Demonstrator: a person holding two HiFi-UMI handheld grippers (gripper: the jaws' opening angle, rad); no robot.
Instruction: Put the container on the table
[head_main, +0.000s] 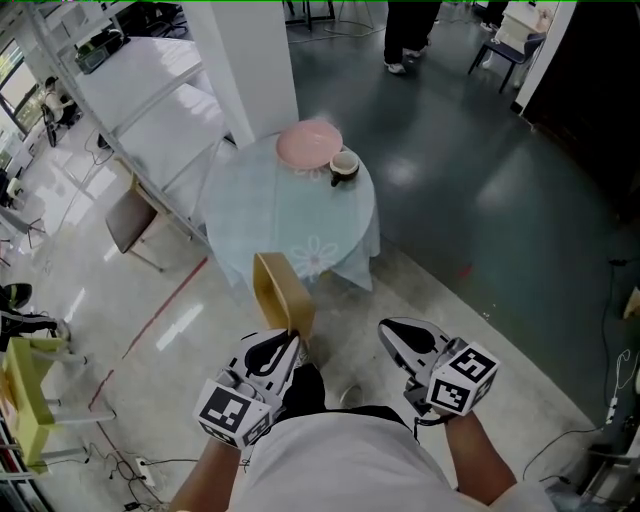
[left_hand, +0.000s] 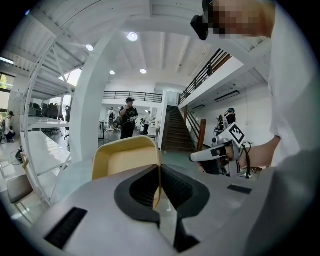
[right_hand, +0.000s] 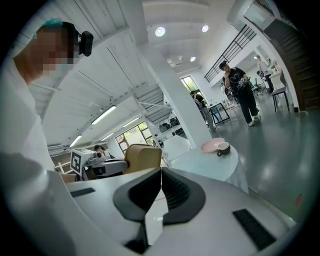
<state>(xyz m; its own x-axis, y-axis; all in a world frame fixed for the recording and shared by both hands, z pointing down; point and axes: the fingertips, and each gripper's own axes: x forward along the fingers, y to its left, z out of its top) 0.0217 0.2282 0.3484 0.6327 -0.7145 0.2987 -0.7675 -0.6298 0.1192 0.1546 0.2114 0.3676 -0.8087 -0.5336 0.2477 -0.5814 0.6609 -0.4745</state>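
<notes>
A tan plastic container (head_main: 281, 290) hangs upright in the air in front of me, short of the round table (head_main: 260, 225) with the pale blue cloth. My left gripper (head_main: 292, 338) is shut on its thin side wall; the left gripper view shows the container (left_hand: 125, 156) with its rim pinched between the dark pads (left_hand: 172, 186). To the right, my right gripper (head_main: 386, 330) is level with it, jaws together and nothing in them. From the right gripper view, the container (right_hand: 143, 157) shows to the left of the shut right gripper (right_hand: 161, 181), with the table (right_hand: 210, 162) beyond.
A pink plate (head_main: 309, 144) and a dark-rimmed cup (head_main: 344, 165) stand at the table's far side. A white pillar (head_main: 250, 60) and white racks (head_main: 150, 100) rise at the left. A person (head_main: 408, 35) stands on the dark floor beyond; a yellow stool (head_main: 25, 400) is at my left.
</notes>
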